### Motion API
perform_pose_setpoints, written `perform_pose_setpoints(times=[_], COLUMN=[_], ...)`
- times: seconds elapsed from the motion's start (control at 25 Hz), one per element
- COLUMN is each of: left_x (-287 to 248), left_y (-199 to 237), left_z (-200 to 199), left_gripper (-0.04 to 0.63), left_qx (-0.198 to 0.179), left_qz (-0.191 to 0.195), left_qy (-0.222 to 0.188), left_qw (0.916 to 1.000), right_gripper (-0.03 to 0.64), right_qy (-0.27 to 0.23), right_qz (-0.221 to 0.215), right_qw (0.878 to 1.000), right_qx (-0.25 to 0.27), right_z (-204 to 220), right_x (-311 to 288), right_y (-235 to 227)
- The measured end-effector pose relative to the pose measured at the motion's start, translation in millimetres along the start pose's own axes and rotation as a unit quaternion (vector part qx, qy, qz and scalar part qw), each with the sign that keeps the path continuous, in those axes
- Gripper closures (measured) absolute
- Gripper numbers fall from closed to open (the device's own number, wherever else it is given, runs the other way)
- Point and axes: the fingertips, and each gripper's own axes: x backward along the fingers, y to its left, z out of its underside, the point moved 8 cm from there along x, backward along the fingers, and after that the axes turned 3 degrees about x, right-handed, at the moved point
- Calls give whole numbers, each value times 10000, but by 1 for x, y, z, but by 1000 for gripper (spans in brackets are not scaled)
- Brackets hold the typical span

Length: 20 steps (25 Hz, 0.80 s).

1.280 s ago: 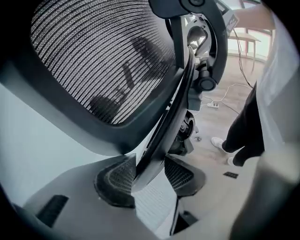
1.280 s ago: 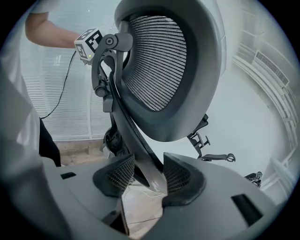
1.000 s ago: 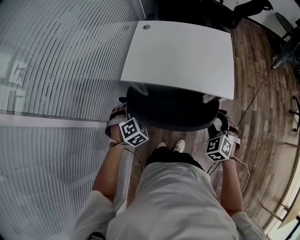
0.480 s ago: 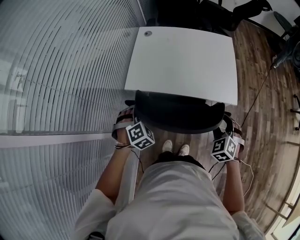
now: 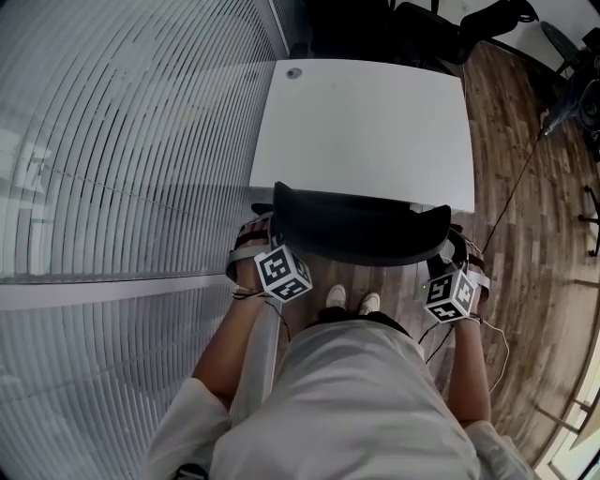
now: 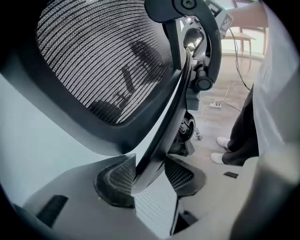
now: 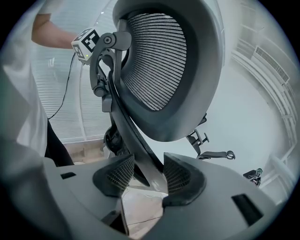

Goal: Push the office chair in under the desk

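In the head view a black mesh-backed office chair (image 5: 356, 230) stands against the near edge of a white desk (image 5: 366, 127), its seat hidden beneath the top. My left gripper (image 5: 263, 228) holds the backrest's left edge, my right gripper (image 5: 454, 248) its right edge. In the left gripper view the jaws (image 6: 150, 178) are shut on the dark backrest frame (image 6: 161, 136), with the mesh back (image 6: 103, 61) above. In the right gripper view the jaws (image 7: 149, 177) likewise clamp the frame (image 7: 136, 150) below the mesh (image 7: 157, 61).
A glass wall with horizontal blinds (image 5: 122, 169) runs close along the left. Wooden floor (image 5: 525, 216) with a cable lies to the right. Other dark chairs (image 5: 441, 28) stand beyond the desk. The person's white shoes (image 5: 349, 298) are just behind the chair.
The chair has rolled forward under the desk; its seat, visible a second ago, is now hidden. Both grippers moved forward with the backrest, still clamped on it.
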Motion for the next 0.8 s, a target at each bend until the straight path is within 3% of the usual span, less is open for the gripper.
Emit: perform_pose_setpoints(times=[0.32,0.52,0.64,0.8], left_x=[16,40,60,90], left_y=[-5,-7,-10,-13], left_z=[2,0,-4,-13], left_gripper=[399,400,402,498], left_qx=[240,992,1590,2421], left_qz=[-23,134,304,567], left_qy=[-189,-654,-1193,-2066], left_qw=[9995,9928,9796,9463], right_gripper=[408,411,433,467], right_qy=[58,-539,-966,-1555], right_qz=[-25,8,13,-125], right_qw=[9997,9917,9804,9595], right_qx=[-229,-1168,-1716,-2345], right_z=[-1,-11,-21,-40], right_x=[13,39,58,85], right_y=[1,-2,-3,7])
